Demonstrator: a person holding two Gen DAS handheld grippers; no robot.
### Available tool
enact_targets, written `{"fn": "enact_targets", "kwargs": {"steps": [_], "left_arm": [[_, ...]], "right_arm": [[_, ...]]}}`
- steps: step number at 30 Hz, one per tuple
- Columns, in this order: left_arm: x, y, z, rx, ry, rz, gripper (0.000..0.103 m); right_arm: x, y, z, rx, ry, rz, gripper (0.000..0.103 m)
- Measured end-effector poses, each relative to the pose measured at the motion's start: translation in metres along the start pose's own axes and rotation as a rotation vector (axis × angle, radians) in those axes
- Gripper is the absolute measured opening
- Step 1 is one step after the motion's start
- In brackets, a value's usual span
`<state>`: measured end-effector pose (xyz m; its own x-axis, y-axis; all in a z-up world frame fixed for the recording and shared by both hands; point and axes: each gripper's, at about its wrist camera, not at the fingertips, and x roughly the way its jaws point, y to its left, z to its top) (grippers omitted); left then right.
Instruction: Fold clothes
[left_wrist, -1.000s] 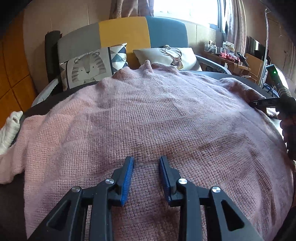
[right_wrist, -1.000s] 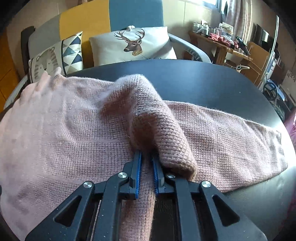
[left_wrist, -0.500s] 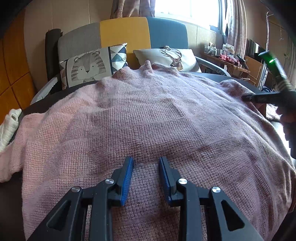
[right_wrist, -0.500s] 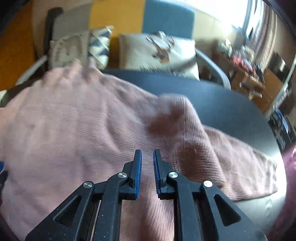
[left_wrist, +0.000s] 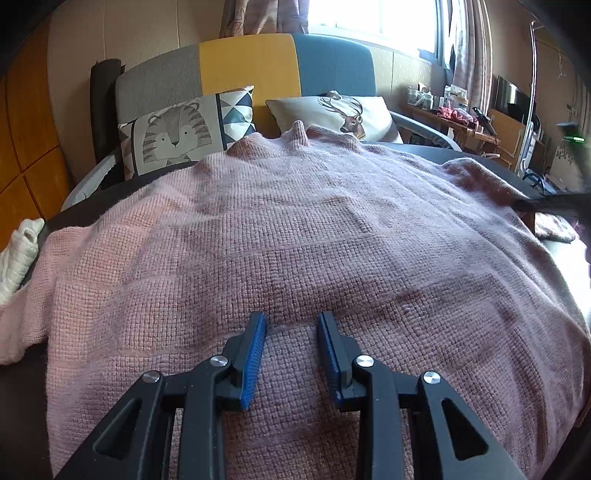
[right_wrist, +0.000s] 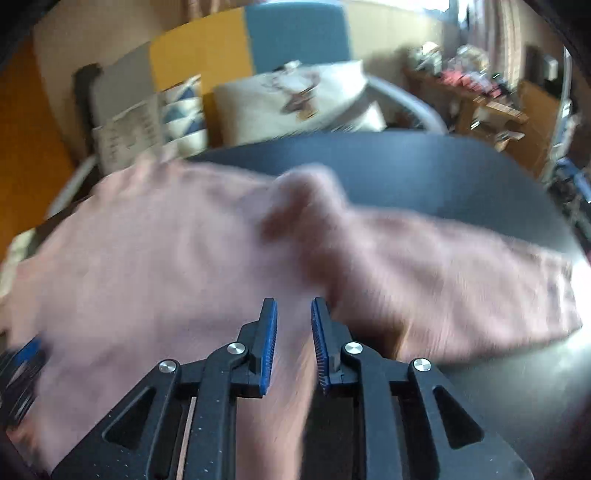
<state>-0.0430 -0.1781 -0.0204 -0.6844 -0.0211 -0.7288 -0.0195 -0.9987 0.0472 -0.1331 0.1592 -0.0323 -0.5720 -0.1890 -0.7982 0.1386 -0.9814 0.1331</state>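
A pink knit sweater (left_wrist: 295, 221) lies spread over a dark round table (right_wrist: 406, 166), collar at the far side. My left gripper (left_wrist: 291, 317) stands open with its tips down on the sweater's near part; nothing is pinched between the pads. In the blurred right wrist view, my right gripper (right_wrist: 293, 302) hovers above the sweater (right_wrist: 166, 240) with its jaws opening and nothing between them. The right sleeve (right_wrist: 461, 288) stretches out to the right, and a soft hump of fabric (right_wrist: 306, 206) sits at the shoulder.
Behind the table stands a grey, yellow and blue sofa (left_wrist: 251, 62) with a tiger cushion (left_wrist: 173, 136) and a deer cushion (left_wrist: 340, 110). A white cloth (left_wrist: 18, 258) lies at the table's left edge. A cluttered desk (left_wrist: 461, 118) is at the far right.
My right gripper let go of the raised sleeve fold, opened, and rose back from the sweater; the fold sank down. My left gripper has kept still.
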Motion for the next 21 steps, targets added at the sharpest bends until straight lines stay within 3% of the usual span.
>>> {"fn": "enact_targets", "kwargs": {"steps": [3,5,8,12,14,16,18,20,21], "left_arm": [[-0.001,-0.014,0.009,0.039,0.037,0.048,0.028],[-0.004,-0.027,0.02,0.035,0.062,0.003,0.027],[-0.006,-0.049,0.031,0.041,0.061,-0.091,0.028],[0.008,-0.085,0.03,0.161,0.067,-0.062,0.028],[0.008,-0.091,0.023,0.189,0.034,-0.055,0.03],[0.006,-0.094,0.019,0.21,0.017,-0.037,0.03],[0.006,-0.092,0.018,0.209,0.014,-0.039,0.03],[0.006,-0.089,0.018,0.194,0.014,-0.054,0.03],[0.006,-0.087,0.018,0.188,0.015,-0.061,0.03]], "right_arm": [[-0.028,0.02,-0.028,-0.064,0.01,0.065,0.021],[-0.032,0.03,-0.048,-0.105,0.04,0.084,0.021],[-0.021,0.022,-0.065,-0.093,0.091,0.009,0.021],[-0.019,-0.001,-0.069,-0.056,0.054,-0.05,0.02],[-0.019,-0.007,-0.067,-0.048,0.053,-0.043,0.021],[-0.025,-0.016,-0.062,0.002,0.067,0.051,0.021],[-0.036,-0.037,-0.055,0.102,0.027,0.145,0.021],[-0.045,-0.076,-0.046,0.25,-0.037,0.084,0.022],[-0.048,-0.099,-0.042,0.315,-0.063,-0.008,0.03]]}}
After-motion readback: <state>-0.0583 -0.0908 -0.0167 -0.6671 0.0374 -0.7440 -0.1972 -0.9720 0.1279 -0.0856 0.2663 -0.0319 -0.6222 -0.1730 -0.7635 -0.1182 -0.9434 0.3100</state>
